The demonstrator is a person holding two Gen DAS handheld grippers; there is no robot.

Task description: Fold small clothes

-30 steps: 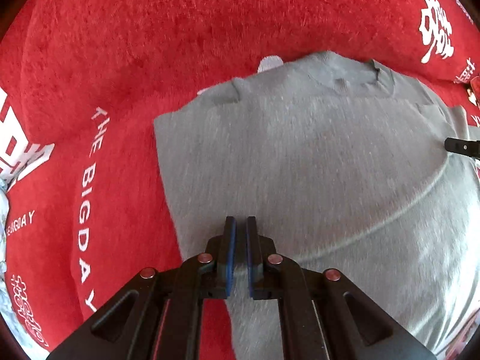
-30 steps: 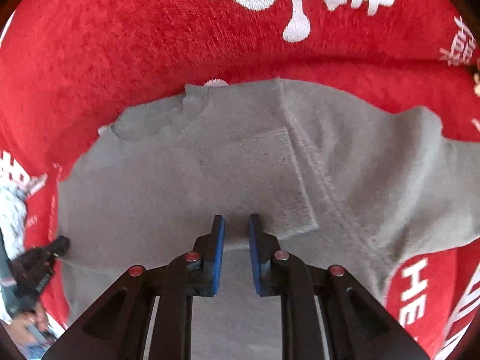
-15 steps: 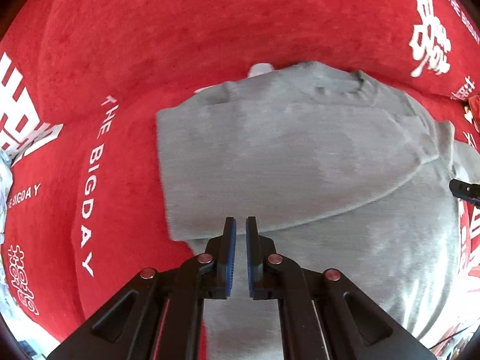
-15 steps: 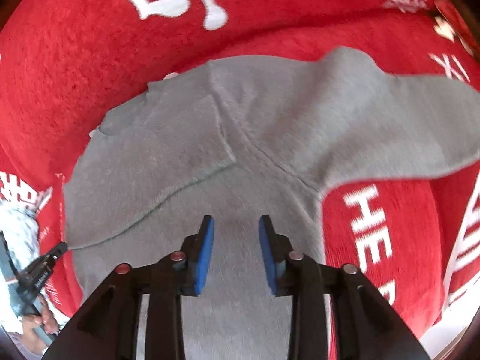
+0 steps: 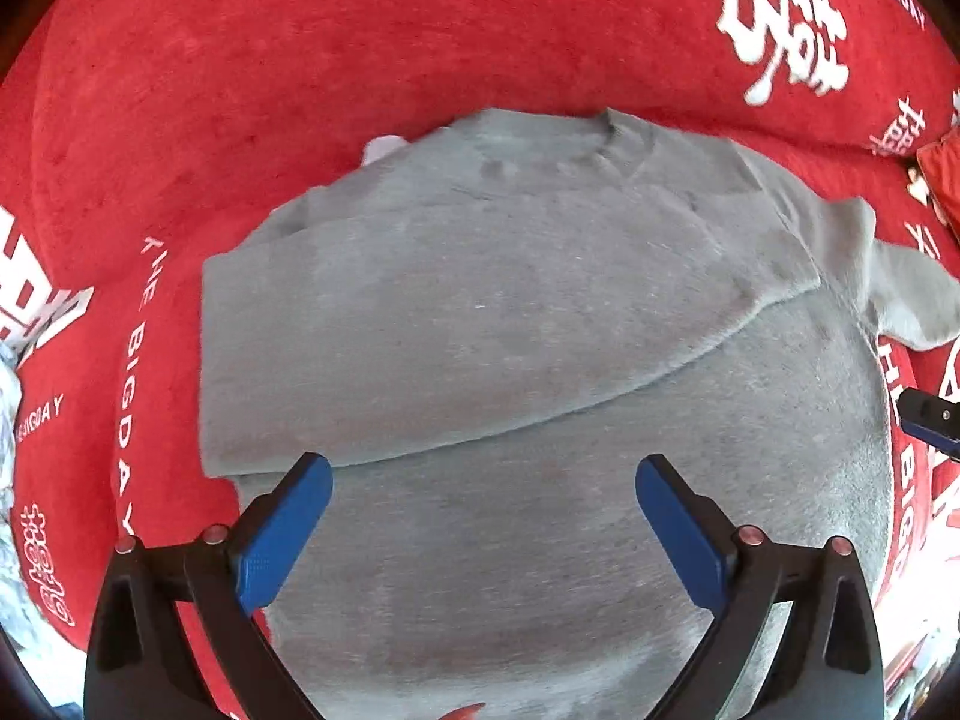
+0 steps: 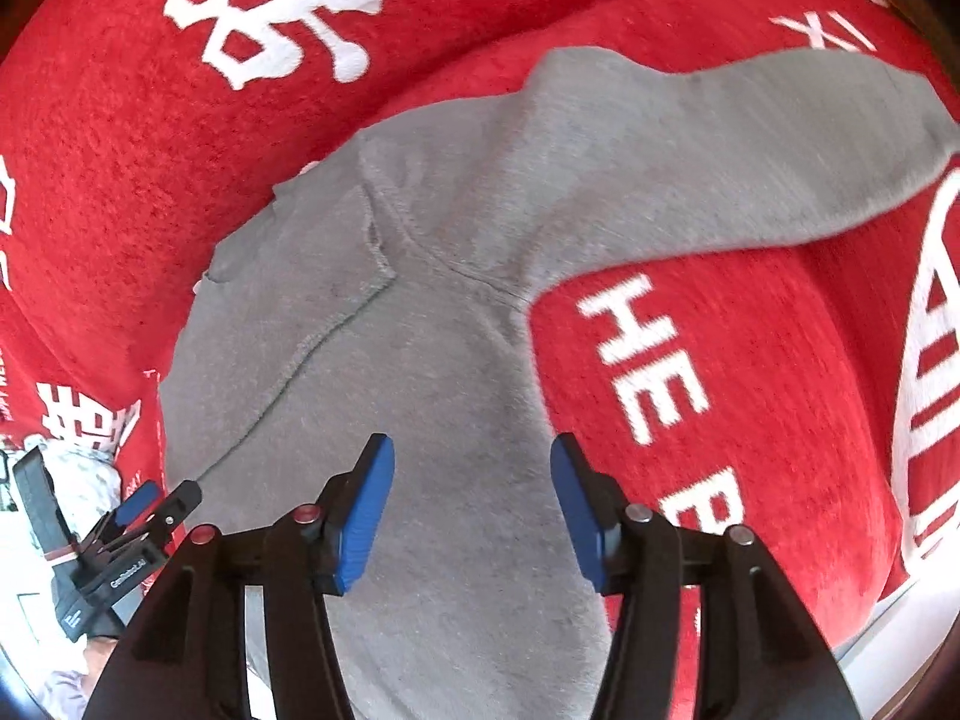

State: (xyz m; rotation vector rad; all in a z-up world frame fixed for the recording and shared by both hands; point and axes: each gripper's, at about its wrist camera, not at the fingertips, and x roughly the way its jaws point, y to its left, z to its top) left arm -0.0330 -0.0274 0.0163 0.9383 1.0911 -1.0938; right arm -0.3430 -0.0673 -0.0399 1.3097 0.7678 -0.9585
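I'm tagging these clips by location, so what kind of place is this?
Probably a home, likely a bed or sofa: a grey sweater lies on a plush red blanket printed with white characters, which reads like wedding-style bedding.

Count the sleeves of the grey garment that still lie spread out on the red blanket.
1. One sleeve stretches out flat to the right over the red plush blanket. The other side of the grey knitted garment is already folded across the body, so its sleeve is hidden.
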